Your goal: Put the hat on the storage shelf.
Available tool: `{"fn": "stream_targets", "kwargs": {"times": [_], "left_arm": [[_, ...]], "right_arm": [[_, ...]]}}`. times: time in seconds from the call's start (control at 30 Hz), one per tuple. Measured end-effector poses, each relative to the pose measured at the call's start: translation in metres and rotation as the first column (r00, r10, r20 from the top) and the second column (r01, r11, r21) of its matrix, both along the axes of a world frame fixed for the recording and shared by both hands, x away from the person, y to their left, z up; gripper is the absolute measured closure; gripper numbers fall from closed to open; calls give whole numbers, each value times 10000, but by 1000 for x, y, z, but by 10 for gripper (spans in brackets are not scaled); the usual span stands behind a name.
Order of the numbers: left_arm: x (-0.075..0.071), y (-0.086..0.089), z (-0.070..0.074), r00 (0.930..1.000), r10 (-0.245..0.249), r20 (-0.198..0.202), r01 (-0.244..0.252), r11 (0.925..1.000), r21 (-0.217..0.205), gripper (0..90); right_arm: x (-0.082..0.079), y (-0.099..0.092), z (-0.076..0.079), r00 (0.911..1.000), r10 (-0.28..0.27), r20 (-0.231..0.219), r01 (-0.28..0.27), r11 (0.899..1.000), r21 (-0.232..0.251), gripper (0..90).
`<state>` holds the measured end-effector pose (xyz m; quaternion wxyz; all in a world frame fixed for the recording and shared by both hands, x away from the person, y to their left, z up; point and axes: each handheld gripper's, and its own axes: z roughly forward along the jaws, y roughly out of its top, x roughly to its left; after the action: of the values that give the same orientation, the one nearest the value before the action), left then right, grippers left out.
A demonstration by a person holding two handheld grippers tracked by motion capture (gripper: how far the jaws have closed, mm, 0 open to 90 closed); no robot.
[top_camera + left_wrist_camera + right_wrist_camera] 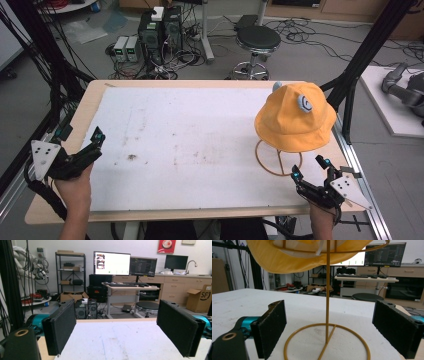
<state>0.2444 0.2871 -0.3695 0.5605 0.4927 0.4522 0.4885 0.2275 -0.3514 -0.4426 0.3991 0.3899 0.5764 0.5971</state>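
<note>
A yellow bucket hat (295, 116) with a small grey-and-white badge sits on a thin golden wire stand (278, 158) at the table's right side. In the right gripper view the stand's pole (327, 297) rises from its ring base under the hat's brim (294, 260). My right gripper (310, 168) is open just in front of the ring base, jaws wide with nothing between them. My left gripper (95, 142) is open near the table's front left corner, over the bare white mat (190, 145), holding nothing.
The wooden table (92, 95) carries the stained white mat. Black frame posts (365, 50) stand at the right rear. Beyond the far edge are a round stool (257, 39), computer boxes and tangled cables on the floor. A desk with monitors (112, 263) stands farther off.
</note>
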Motion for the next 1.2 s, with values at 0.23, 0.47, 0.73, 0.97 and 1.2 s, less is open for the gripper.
{"fn": "stream_targets", "kwargs": {"times": [0.23,0.47,0.73,0.97,1.2], "left_arm": [[0,-10,-20,9994,-306,-172,314,9983,486,163],[0,-3,-29,9993,-316,-215,323,9989,336,163],[-2,10,-40,9992,-59,-407,69,9997,236,162],[-4,15,-43,9990,-39,-450,46,9999,160,162],[-4,10,-43,9987,-223,-459,235,9994,260,162]], "right_arm": [[3,0,0,10000,23,76,-24,9998,191,118],[2,-5,1,9998,-196,25,196,9994,285,118],[3,-7,3,9996,-289,75,285,9984,489,118],[8,-3,2,9998,-203,29,202,9988,456,118],[6,-2,3,9999,-169,23,169,9995,283,118]]}}
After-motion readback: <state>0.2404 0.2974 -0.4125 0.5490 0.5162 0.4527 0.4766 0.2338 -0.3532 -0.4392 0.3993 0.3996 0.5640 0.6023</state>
